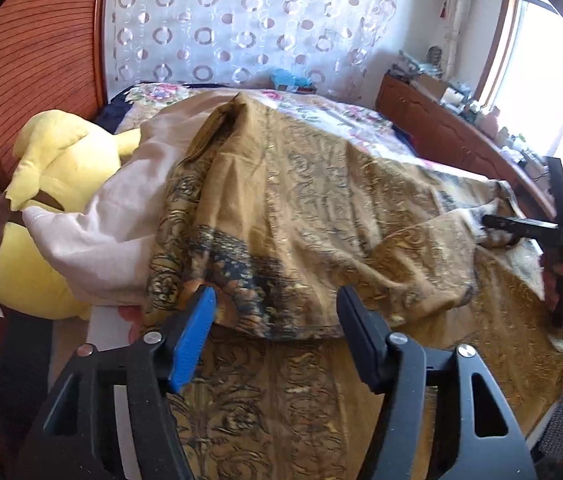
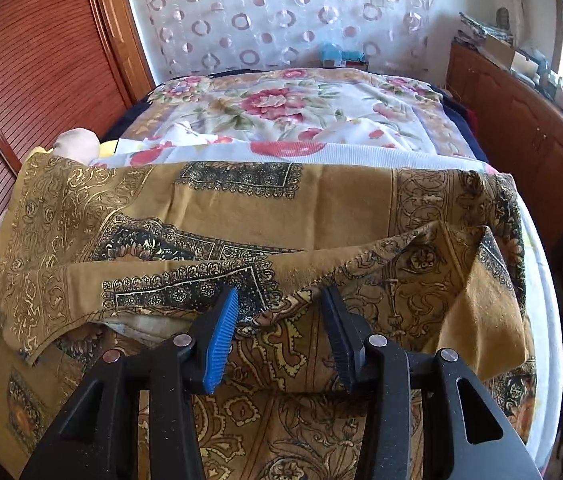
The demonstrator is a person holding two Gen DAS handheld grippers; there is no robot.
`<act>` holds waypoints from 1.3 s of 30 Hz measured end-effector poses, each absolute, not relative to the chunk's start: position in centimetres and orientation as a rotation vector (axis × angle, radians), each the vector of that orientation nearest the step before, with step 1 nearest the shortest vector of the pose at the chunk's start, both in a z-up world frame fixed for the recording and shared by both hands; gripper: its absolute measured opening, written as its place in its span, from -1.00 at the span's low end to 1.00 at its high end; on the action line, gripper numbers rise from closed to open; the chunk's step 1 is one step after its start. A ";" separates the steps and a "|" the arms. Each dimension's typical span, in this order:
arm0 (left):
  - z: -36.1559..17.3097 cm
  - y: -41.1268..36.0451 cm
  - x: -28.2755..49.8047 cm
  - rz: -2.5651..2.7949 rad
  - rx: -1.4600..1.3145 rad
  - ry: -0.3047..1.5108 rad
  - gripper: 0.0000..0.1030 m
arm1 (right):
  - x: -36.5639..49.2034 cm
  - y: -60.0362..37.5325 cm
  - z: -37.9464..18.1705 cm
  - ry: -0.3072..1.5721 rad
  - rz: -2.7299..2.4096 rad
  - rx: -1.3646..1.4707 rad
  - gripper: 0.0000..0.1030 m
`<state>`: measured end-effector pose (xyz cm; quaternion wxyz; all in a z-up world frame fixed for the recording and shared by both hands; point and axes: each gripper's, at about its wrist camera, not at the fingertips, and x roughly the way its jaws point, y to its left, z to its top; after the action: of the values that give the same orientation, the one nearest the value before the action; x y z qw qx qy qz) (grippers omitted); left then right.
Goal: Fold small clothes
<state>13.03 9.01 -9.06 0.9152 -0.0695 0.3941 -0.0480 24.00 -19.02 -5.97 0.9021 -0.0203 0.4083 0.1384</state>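
A mustard-gold garment with dark ornate print (image 1: 301, 208) lies spread and partly folded on the bed; it fills the right wrist view (image 2: 241, 208) too. My left gripper (image 1: 275, 300) is open, its fingers either side of the garment's folded near edge. My right gripper (image 2: 279, 300) is open at a folded hem with the cloth edge between its fingers. The right gripper also shows at the right edge of the left wrist view (image 1: 521, 226), beside the garment's far corner.
A yellow plush toy (image 1: 53, 184) and a pale pink cloth (image 1: 113, 216) lie at the left. A floral bedsheet (image 2: 293, 116) covers the bed behind. A wooden cabinet (image 2: 521, 120) stands at the right and a wooden wardrobe (image 2: 41, 60) at the left.
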 end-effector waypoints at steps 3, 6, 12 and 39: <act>-9.2 9.3 13.2 -0.071 -0.135 0.813 0.24 | 24.3 -19.1 -5.8 0.847 0.300 -0.020 -0.11; -9.1 9.5 12.9 -0.050 -0.134 0.797 0.24 | 24.6 -19.6 -5.8 0.841 0.310 0.021 -0.11; -9.0 10.2 12.2 -0.029 -0.128 0.784 0.24 | 23.6 -19.2 -6.0 0.799 0.376 -0.010 -0.92; -10.5 10.7 14.2 -0.049 -0.084 0.841 -0.18 | 6.4 -29.4 -6.5 0.665 0.287 -0.024 -0.11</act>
<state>14.17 10.70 -10.51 0.9118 -0.0408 0.4079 -0.0239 6.40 -29.39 -6.52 0.9350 -0.0119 0.3254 0.1403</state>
